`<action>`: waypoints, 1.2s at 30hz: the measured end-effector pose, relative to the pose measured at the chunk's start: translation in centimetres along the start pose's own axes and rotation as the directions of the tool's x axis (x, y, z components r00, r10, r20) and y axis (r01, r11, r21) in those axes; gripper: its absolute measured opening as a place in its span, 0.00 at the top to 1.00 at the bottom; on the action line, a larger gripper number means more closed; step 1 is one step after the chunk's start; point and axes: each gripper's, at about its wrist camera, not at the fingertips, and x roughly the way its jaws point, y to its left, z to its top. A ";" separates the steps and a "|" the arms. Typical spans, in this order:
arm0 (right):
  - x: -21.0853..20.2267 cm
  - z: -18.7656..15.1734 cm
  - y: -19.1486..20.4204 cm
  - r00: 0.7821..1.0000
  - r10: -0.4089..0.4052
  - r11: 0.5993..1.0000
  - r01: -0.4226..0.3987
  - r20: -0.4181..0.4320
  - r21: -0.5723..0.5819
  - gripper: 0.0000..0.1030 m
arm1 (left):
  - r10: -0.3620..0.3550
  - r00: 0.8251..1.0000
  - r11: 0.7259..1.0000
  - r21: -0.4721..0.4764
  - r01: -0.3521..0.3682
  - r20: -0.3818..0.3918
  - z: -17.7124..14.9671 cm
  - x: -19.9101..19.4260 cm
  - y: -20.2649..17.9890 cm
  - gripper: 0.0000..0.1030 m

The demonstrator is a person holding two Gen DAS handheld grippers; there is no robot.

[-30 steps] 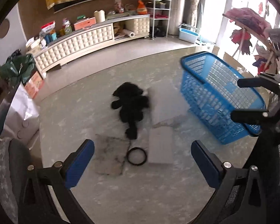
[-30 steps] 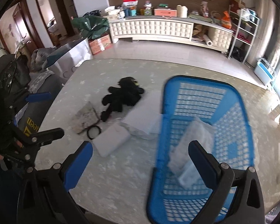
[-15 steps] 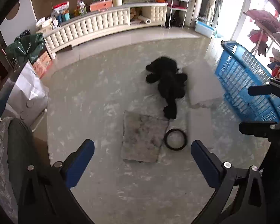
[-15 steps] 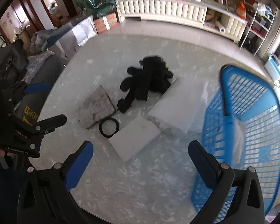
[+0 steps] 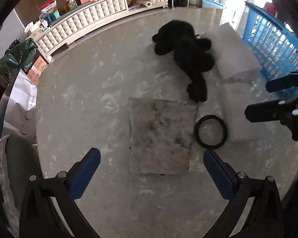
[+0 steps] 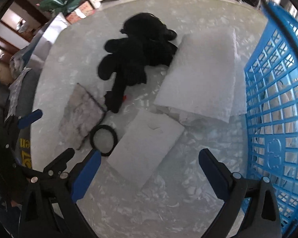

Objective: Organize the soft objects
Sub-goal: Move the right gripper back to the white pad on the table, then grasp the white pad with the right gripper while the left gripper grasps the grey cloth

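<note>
step: both claws are hanging over the tabletop (image 5: 73, 91), choosing the next soft thing to pick; nothing is being carried at this moment
left claw (image 5: 152, 173): the jaws are standing wide apart and holding nothing; it is pointing at the grey stained pad (image 5: 161, 136), which is lying flat just before it
right claw (image 6: 149, 175): it is also standing wide open and empty; it is hovering over the small white foam pad (image 6: 147, 146)
things waiting: the black plush toy (image 5: 185, 53) is lying beside the large white foam pad (image 6: 202, 75), with one leg reaching the far corner of the grey stained pad; the black ring (image 5: 211, 131) is lying between the grey stained pad and the small white foam pad
blue basket (image 6: 278, 107): it is standing at the right, near the large white foam pad; something pale is already lying inside
next move: i am judging that the right claw needs to go lower, take the small white foam pad by its near edge, close softly, and then lift it over the rim of the blue basket
</note>
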 end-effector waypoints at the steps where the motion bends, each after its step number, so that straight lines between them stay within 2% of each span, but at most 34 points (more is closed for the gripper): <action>1: 0.4 0.1 -0.1 1.000 -0.009 1.000 0.009 -0.007 0.014 0.04 | 0.000 1.000 1.000 -0.003 0.000 0.001 0.0 0.2 0.2 0.00; 9: 2.8 1.3 -0.6 0.999 -0.025 0.995 0.028 -0.039 0.098 0.04 | 0.006 1.000 0.999 -0.033 -0.007 -0.015 0.1 1.8 1.5 0.00; 17: 4.3 1.6 -0.6 0.993 -0.108 0.992 0.110 -0.040 0.065 0.06 | -0.030 0.999 0.999 -0.039 0.029 -0.018 0.9 3.1 1.5 0.00; 20: 4.4 1.6 -0.6 0.992 -0.118 0.992 0.120 -0.034 0.049 0.07 | -0.075 0.997 0.996 -0.057 0.073 -0.035 1.2 4.1 1.6 0.00; 26: 4.9 1.0 0.2 0.990 -0.139 0.990 0.139 -0.007 0.010 0.08 | -0.072 0.997 0.995 -0.067 0.070 -0.022 1.5 4.9 1.5 0.03; 29: 5.1 0.4 0.9 0.988 -0.153 0.988 0.154 0.015 -0.023 0.11 | -0.085 0.996 0.996 -0.041 0.085 0.000 1.4 4.6 0.8 0.18; 31: 5.0 -0.3 1.4 0.987 -0.157 0.987 0.158 0.025 -0.038 0.14 | -0.087 0.996 0.995 -0.040 0.087 0.013 1.4 4.0 0.6 0.39; 36: 4.5 -1.9 2.4 0.985 -0.163 0.983 0.167 0.048 -0.072 0.26 | -0.085 0.996 0.994 -0.060 0.087 0.022 1.5 3.9 1.2 0.58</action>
